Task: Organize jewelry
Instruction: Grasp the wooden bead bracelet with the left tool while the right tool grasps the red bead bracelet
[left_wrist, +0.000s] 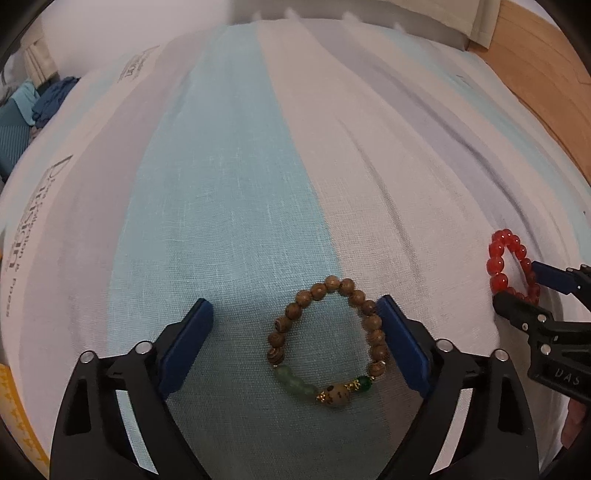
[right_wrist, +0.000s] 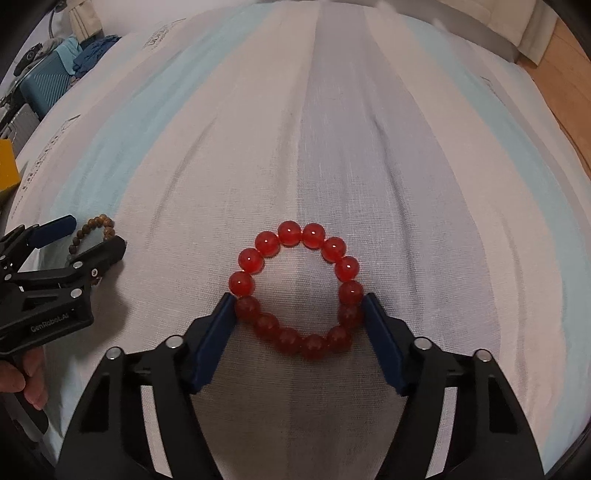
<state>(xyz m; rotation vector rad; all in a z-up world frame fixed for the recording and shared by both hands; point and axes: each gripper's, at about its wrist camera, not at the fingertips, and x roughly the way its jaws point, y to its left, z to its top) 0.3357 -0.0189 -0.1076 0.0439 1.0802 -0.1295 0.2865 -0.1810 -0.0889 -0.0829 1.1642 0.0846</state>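
The red bracelet (right_wrist: 298, 290) is a ring of big shiny red beads. It lies flat on the striped sheet (right_wrist: 332, 129), a little below the middle of the right wrist view. The right gripper (right_wrist: 299, 314) is open wide around it. One blue pad (right_wrist: 216, 341) is at the ring's 8 o'clock side and the other is at its 4 o'clock side. Both tips look like they are right against the beads, but I cannot tell if they press.

The brown bracelet (left_wrist: 327, 341) has round wooden beads, with some green beads and one pale bead with gold bits at its 6 o'clock end. It lies flat on the blue stripe of the sheet, low in the left wrist view. The left gripper (left_wrist: 295, 314) is open wide too. Its right blue pad (left_wrist: 400, 343) sits just beside the wooden beads at the ring's 3 o'clock side, maybe touching. Its left blue pad is well apart from the ring, at 9 o'clock.

The two bracelets are well apart on the bed. In the left wrist view the red one shows at 3 o'clock near the edge. In the right wrist view the brown one shows at 9 o'clock.

Far off at 10 o'clock there is a blue suitcase (right_wrist: 42, 90) with some blue clothes (right_wrist: 94, 51) by it. A wooden floor (left_wrist: 546, 85) shows at 2 o'clock past the bed.
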